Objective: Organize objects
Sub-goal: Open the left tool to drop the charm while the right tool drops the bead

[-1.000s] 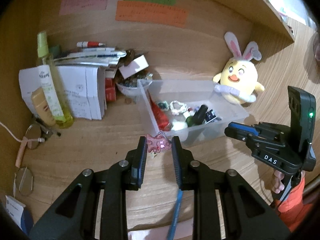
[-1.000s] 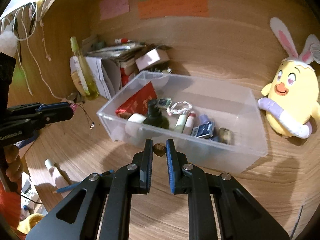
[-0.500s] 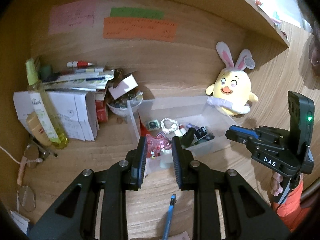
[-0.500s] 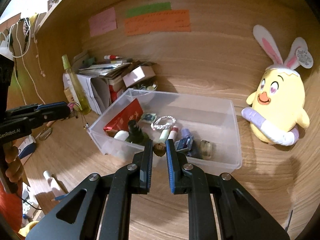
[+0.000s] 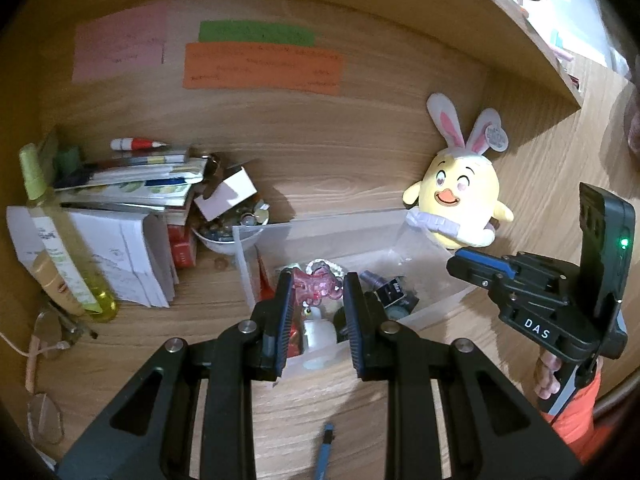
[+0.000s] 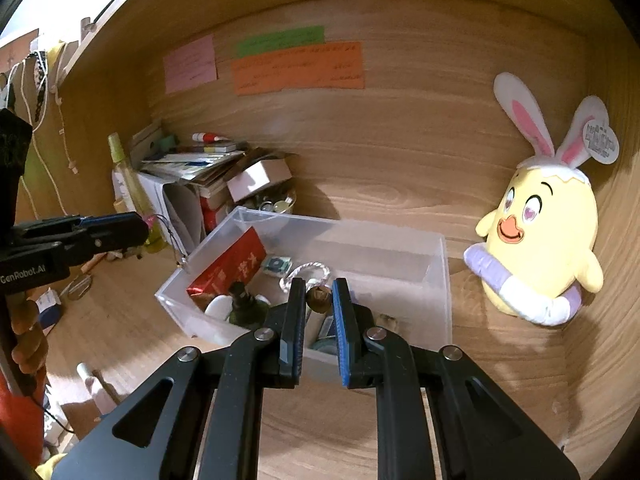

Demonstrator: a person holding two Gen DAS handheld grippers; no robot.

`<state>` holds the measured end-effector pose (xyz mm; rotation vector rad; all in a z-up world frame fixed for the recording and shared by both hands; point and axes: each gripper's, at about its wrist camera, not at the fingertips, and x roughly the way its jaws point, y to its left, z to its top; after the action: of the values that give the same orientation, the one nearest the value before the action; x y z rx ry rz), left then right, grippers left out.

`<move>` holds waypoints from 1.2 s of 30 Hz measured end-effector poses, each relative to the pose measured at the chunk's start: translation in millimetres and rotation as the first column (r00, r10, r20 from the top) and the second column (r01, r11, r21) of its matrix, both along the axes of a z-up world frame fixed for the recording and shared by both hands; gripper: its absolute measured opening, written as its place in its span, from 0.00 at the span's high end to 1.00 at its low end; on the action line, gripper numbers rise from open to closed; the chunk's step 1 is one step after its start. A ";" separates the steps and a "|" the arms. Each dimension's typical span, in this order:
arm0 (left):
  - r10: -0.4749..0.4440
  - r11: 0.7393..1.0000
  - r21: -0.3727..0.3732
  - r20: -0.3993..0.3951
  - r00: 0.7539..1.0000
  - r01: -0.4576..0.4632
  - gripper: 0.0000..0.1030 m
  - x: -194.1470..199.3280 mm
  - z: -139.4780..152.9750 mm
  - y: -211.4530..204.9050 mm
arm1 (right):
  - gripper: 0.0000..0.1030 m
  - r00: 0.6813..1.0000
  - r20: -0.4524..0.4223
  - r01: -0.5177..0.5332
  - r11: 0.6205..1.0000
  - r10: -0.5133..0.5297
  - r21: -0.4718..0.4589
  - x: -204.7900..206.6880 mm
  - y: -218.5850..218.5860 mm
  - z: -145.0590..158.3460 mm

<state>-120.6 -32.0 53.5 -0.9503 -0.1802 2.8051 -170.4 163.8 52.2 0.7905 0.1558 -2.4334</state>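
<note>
Left gripper [image 5: 316, 290]: your black jaws are clamped on a pink clip [image 5: 316, 286], glossy translucent plastic with a lumpy shape, held at the fingertips at frame centre.
Pink clip, place: it sits in the picture over the near-left part of the bin [image 5: 424, 240]; whether it is above the rim or inside, you cannot tell.
Right gripper [image 6: 318, 298]: your jaws are nearly together, pinching a small brown nut [image 6: 319, 298], rounded and dull, at the tips, centre of the frame.
Brown nut, place: seen over the bin's near side, in front of a white bead ring [image 6: 306, 272].
Bin: clear, frosted plastic, rectangular, straight walls, on a wood-grain desk [image 6: 340, 412].
Bin contents: flat red foil packet [image 6: 230, 268] leaning at the left wall, dark green bottle [image 6: 244, 306], white smooth oval, small dark card; the rest is too jumbled to name.
Plush [image 6: 540, 240]: soft yellow chick with pink-lined rabbit ears, right of frame, propped against the back panel, beside the bin.
Upper frame: pink, green and orange paper notes [image 6: 298, 68] flat on the panel.
Left of frame: a stack of papers [image 5: 132, 184], a tall yellow-green bottle [image 5: 60, 240], a white bowl [image 5: 228, 236] of small shiny bits.
</note>
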 end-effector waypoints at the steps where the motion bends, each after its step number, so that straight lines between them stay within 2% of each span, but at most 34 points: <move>1: -0.002 1.000 0.002 0.004 1.000 0.002 0.76 -3.0 -0.8 1.7 | 0.88 1.000 0.000 0.001 1.000 -0.001 0.001 -1.2 0.0 -0.3; 7: -0.007 1.000 0.003 0.032 0.999 0.007 0.76 -18.3 -8.5 8.8 | 0.88 1.000 0.023 0.013 1.000 -0.013 0.005 -12.6 -0.9 -6.6; 13: -0.004 1.000 0.018 0.091 0.996 0.002 0.76 -34.4 -26.8 8.4 | 0.88 0.997 0.070 0.026 1.000 -0.027 0.015 -27.7 -2.3 -22.3; 22: 0.009 1.000 -0.002 0.151 0.988 -0.009 0.76 -51.5 -49.6 11.1 | 0.88 0.990 0.138 0.030 0.998 -0.038 0.058 -45.9 -12.3 -49.6; 30: 0.012 1.000 -0.009 0.205 0.979 -0.010 0.77 -63.0 -68.2 10.8 | 0.88 0.988 0.153 0.025 0.996 -0.038 0.090 -49.6 -19.5 -59.4; 36: 0.007 1.000 -0.016 0.214 0.977 -0.004 0.76 -62.8 -71.7 12.4 | 0.88 0.987 0.157 0.024 0.996 -0.038 0.091 -50.7 -21.8 -61.6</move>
<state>-183.4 -19.6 -18.2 -1.2570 -0.1899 2.7081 -221.1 142.0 -9.4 1.0292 0.1925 -2.3938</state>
